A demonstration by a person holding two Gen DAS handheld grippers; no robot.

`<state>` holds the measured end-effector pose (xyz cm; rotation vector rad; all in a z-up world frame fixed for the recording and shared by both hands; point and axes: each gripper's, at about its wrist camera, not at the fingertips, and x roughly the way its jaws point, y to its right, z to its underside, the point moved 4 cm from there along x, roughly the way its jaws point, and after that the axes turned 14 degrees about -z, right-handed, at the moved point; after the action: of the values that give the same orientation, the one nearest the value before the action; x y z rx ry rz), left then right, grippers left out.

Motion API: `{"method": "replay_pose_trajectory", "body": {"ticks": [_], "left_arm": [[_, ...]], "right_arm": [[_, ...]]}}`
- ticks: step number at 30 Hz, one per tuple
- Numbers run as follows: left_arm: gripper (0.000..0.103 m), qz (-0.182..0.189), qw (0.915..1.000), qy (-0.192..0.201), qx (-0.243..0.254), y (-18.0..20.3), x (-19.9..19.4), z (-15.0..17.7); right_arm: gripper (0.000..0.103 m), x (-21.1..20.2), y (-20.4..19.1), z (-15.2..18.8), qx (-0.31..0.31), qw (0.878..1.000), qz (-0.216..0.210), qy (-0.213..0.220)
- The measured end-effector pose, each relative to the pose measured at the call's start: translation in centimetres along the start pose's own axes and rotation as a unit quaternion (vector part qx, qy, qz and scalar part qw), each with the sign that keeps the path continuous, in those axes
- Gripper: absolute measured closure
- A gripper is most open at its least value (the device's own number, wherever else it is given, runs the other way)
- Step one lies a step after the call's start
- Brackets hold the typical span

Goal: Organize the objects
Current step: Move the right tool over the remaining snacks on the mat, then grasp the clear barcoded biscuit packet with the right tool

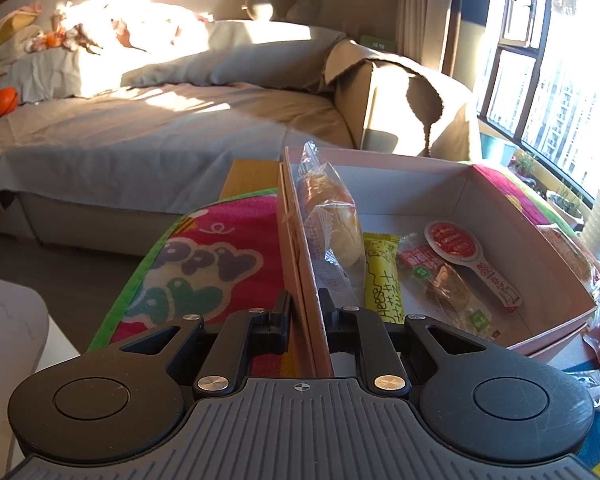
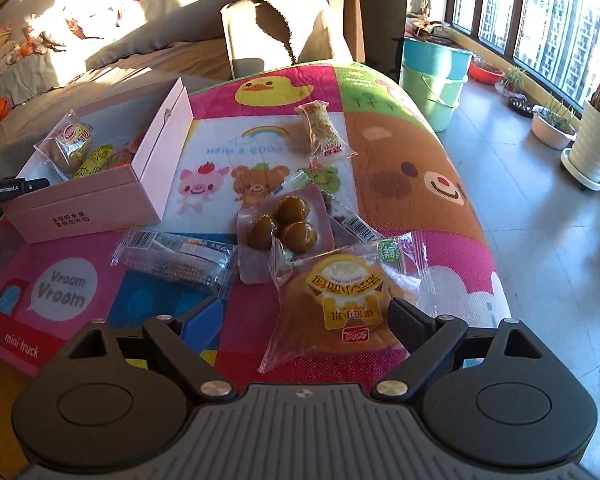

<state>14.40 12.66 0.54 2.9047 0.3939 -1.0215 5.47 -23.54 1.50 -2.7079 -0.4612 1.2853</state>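
Observation:
A pink cardboard box (image 1: 512, 216) stands on a colourful cartoon mat (image 1: 220, 248). My left gripper (image 1: 305, 312) is shut on the box's left wall, one finger outside, one inside. Inside lie a wrapped bun (image 1: 336, 224), a yellow cheese snack (image 1: 382, 276) and red-labelled packets (image 1: 452, 248). In the right wrist view the box (image 2: 96, 204) sits at the left. My right gripper (image 2: 300, 316) is open around a wrapped bread bun (image 2: 340, 304) on the mat. A pack of brown eggs (image 2: 284, 224), a clear wafer packet (image 2: 176, 260) and a peanut packet (image 2: 324, 128) lie beyond.
A sofa with grey covers (image 1: 160, 120) lies beyond the table. Green and blue buckets (image 2: 436, 76), potted plants (image 2: 552, 124) and a white planter (image 2: 592, 144) stand on the tiled floor by the window at the right. The mat's edge (image 2: 480, 220) drops off to the right.

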Motion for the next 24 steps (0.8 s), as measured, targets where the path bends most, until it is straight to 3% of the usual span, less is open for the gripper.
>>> {"method": "replay_pose_trajectory", "body": {"ticks": [8,14,18,24], "left_arm": [[0.087,0.001,1.0,-0.001,-0.003,-0.1,0.1,-0.2],[0.087,0.001,1.0,-0.001,-0.001,-0.1,0.1,-0.2],[0.087,0.001,1.0,0.0,-0.001,-0.1,0.1,-0.2],[0.087,0.001,1.0,-0.001,0.0,-0.2,0.1,-0.1]], "right_arm": [[0.011,-0.6,-0.5,1.1,-0.044,0.999,0.006,-0.007],[0.011,-0.7,0.3,-0.2,-0.041,0.998,0.033,0.028],[0.011,-0.6,-1.9,-1.9,-0.087,0.995,-0.01,0.054],[0.011,5.1,-5.8,-4.3,-0.158,0.983,-0.091,0.012]]}}
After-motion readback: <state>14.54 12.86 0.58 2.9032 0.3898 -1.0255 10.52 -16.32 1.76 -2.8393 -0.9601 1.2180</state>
